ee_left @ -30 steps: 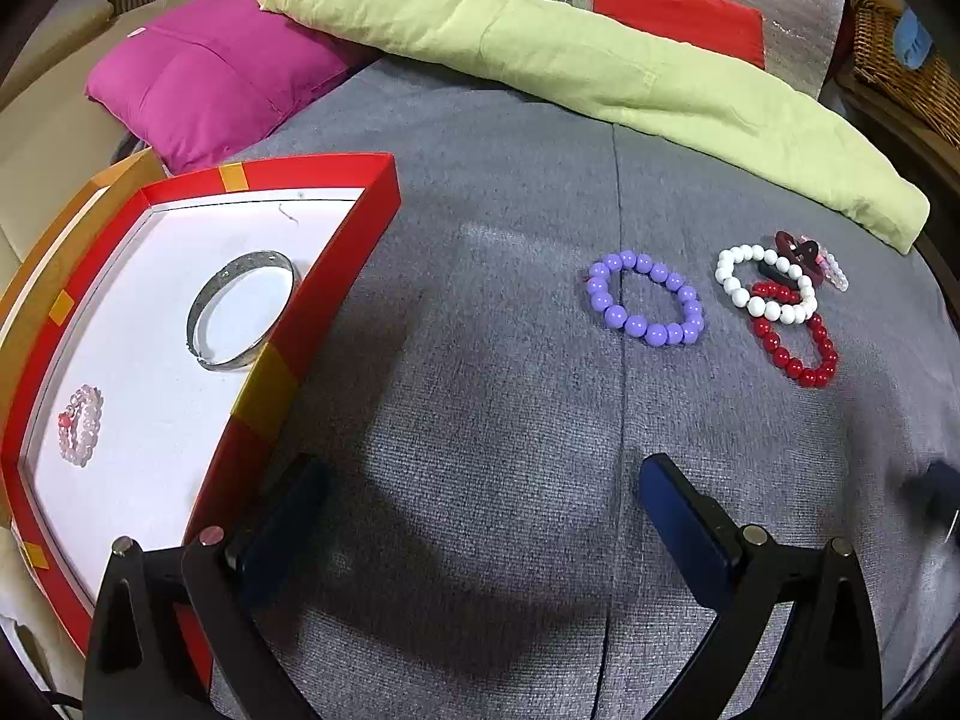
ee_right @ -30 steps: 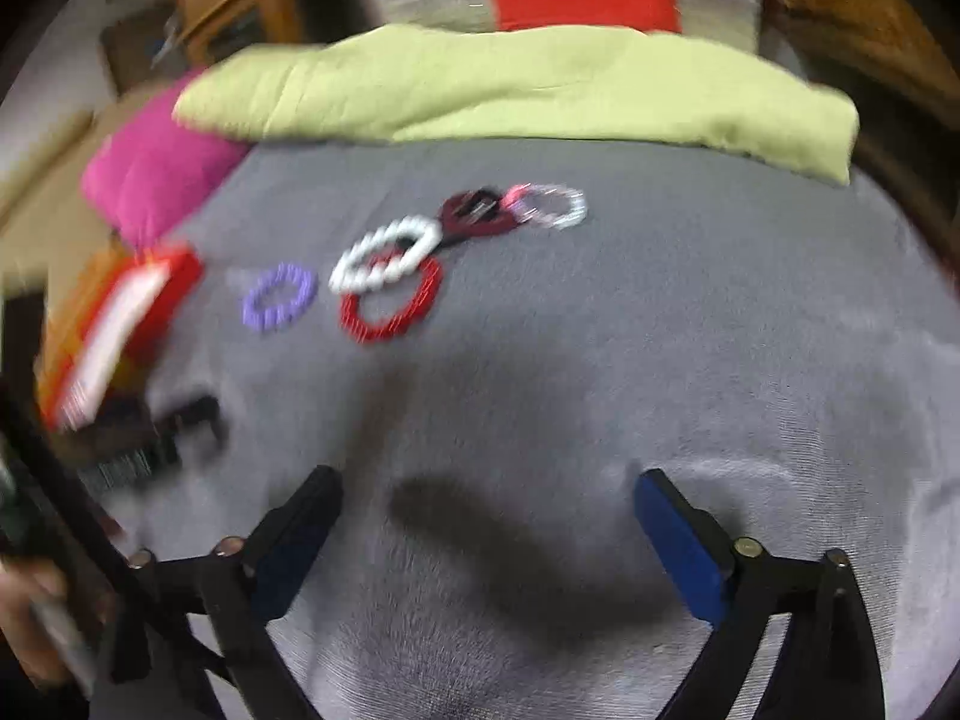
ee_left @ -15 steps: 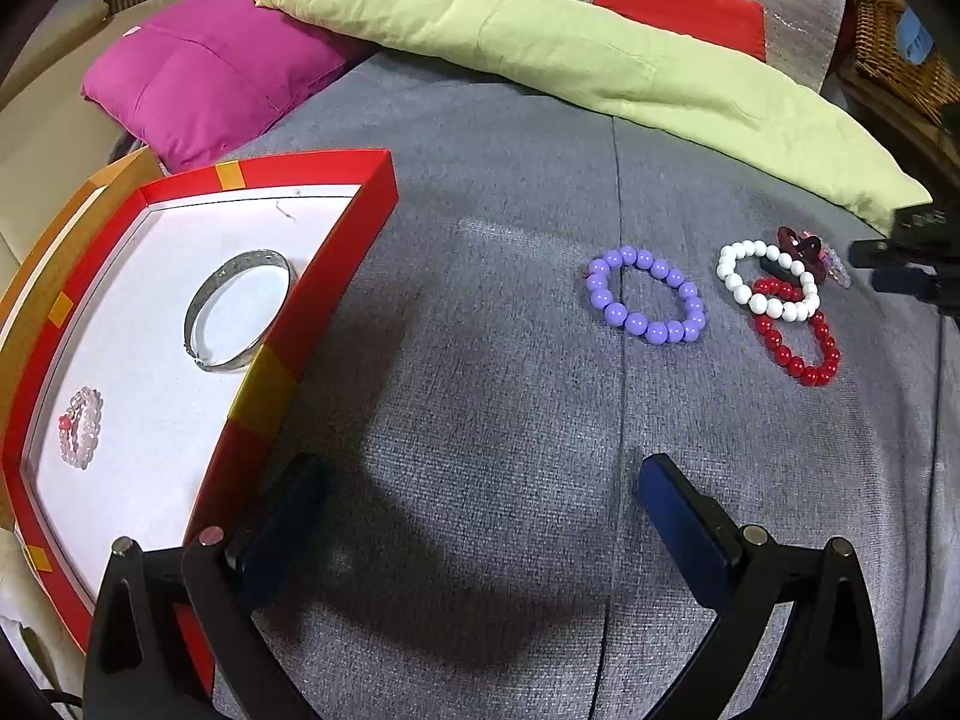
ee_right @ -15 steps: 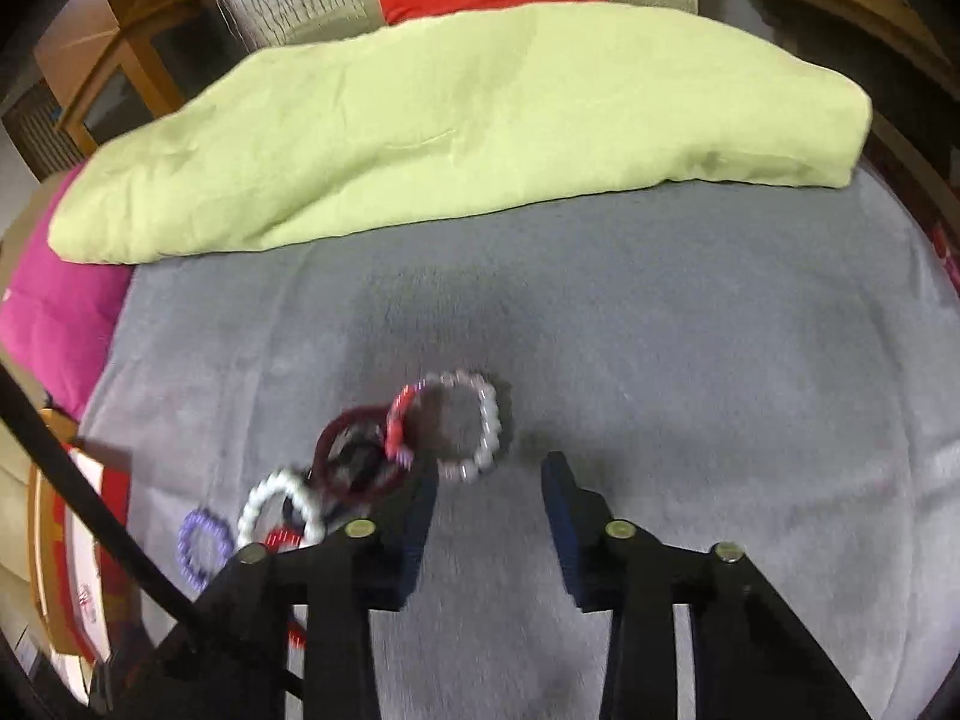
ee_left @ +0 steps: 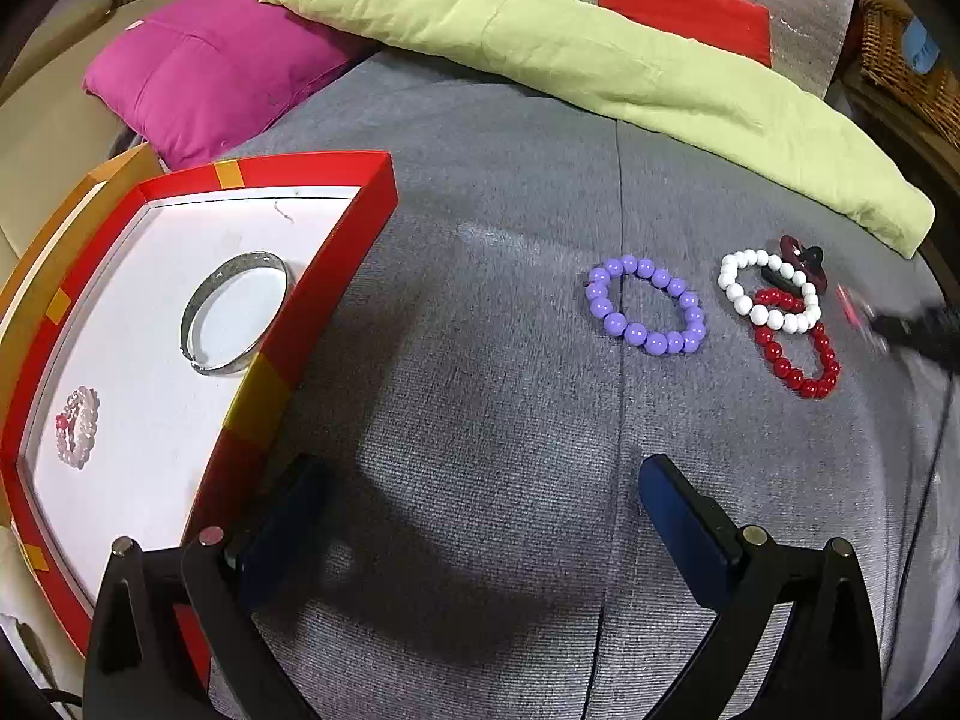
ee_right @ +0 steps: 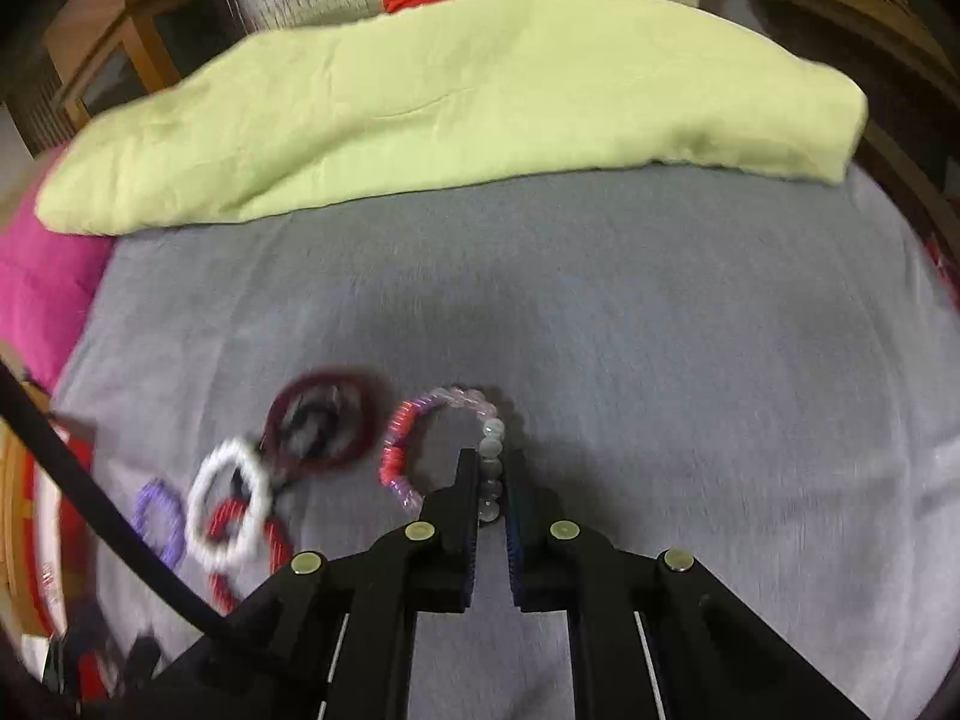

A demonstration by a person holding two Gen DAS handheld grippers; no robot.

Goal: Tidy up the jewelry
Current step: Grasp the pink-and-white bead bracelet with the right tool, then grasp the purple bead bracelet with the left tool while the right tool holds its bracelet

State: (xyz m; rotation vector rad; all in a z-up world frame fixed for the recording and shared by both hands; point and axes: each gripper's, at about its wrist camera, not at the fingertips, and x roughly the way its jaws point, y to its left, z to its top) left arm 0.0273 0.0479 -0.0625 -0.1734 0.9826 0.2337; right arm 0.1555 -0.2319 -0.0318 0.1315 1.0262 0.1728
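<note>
My right gripper (ee_right: 492, 468) is shut on the near side of a pink, red and grey bead bracelet (ee_right: 420, 420) that lies on the grey cushion. Left of it lie a dark red ring (ee_right: 324, 426), a white bead bracelet (ee_right: 225, 504), a red bead bracelet (ee_right: 270, 534) and a purple bead bracelet (ee_right: 159, 516). In the left wrist view my left gripper (ee_left: 480, 504) is open and empty above the cushion, near the red box (ee_left: 336, 276). The box holds a silver bangle (ee_left: 234, 312) and a small pink bracelet (ee_left: 78, 426). The purple (ee_left: 645, 306), white (ee_left: 768, 288) and red (ee_left: 798, 348) bracelets lie ahead to the right.
A long light green pillow (ee_left: 600, 60) and a magenta cushion (ee_left: 210, 66) lie along the back of the grey cushion (ee_left: 480, 390). A silver and red cushion (ee_left: 684, 0) stands behind. A wicker basket (ee_left: 912, 72) is at the far right.
My right gripper has dropped onto the pink and grey bracelet and closed its fingers on the bracelet's near side. The left gripper has stayed still and open.
</note>
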